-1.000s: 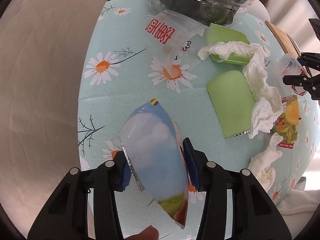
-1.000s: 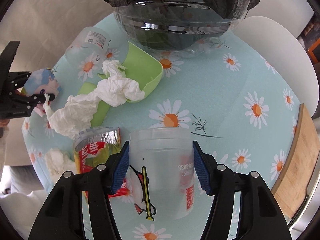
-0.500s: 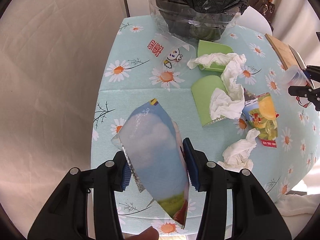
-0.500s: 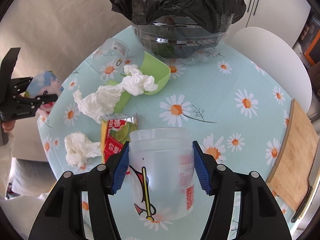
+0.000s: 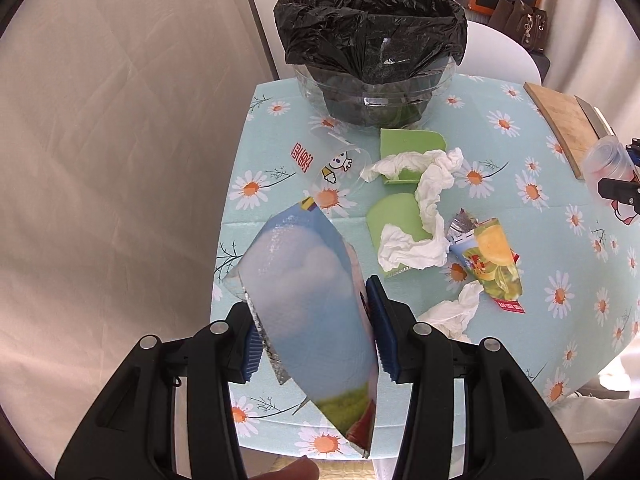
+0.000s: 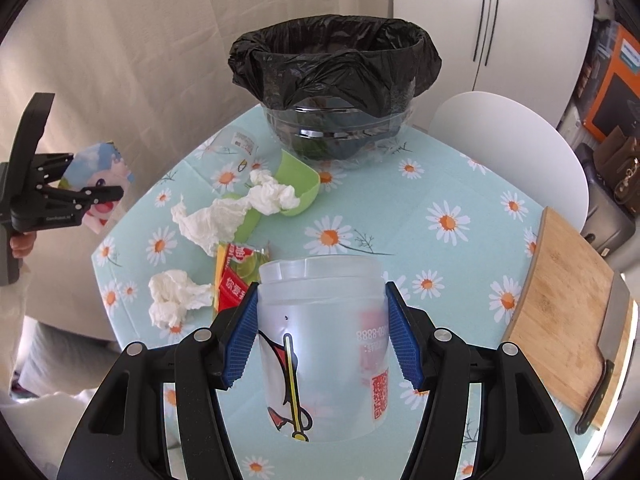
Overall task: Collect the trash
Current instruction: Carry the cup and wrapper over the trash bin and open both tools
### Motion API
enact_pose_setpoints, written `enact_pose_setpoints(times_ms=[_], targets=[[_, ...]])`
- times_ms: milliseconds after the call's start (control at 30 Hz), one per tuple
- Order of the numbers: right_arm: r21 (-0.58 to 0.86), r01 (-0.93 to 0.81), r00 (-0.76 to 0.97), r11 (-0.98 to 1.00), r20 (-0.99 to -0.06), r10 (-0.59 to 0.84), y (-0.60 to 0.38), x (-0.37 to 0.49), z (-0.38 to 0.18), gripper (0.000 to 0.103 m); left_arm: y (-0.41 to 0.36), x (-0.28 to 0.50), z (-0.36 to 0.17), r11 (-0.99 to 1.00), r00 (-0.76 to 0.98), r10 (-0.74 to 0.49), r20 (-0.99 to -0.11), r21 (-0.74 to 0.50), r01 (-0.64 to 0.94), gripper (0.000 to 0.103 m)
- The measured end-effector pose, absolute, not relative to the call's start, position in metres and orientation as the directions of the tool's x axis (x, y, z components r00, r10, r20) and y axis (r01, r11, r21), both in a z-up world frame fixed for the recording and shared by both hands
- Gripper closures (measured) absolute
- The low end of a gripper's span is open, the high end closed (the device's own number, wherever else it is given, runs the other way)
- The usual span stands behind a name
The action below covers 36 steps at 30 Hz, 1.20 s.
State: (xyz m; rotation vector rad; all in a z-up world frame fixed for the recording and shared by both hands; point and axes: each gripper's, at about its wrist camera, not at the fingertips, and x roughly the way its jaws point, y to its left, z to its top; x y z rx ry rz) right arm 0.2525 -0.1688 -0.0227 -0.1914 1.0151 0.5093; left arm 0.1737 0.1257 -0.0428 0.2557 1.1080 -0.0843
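Daisy-print tablecloth (image 6: pixel 460 184), pale curtain (image 5: pixel 120 120), perhaps linen

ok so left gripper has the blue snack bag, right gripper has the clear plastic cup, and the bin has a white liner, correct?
Not quite: the liner is black, as the right wrist view shows on the bin. The rest holds: the left gripper is shut on the blue snack bag, and the right gripper on the clear plastic cup.

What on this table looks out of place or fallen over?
A clear plastic cup lies on its side by the lined bin. Crumpled tissues sprawl over green pieces, and a torn snack wrapper lies flat.
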Motion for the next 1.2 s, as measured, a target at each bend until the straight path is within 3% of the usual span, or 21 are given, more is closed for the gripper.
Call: enact_pose_setpoints(times_ms=[733, 1200], targets=[[0.074, -0.373, 0.642, 0.925, -0.699, 0.315, -0.156, 0.3, 0.057, 0.047, 0.112, 0.295, 0.035, 0.921, 0.558, -0.079, -0.826, 0.154, 0.359, 0.055], [0.201, -0.37, 0.724, 0.907, -0.549, 0.417, -0.114, 0.374, 0.094, 0.047, 0.108, 0.385, 0.059, 0.869, 0.567, -0.208, -0.797, 0.116, 0.481, 0.055]])
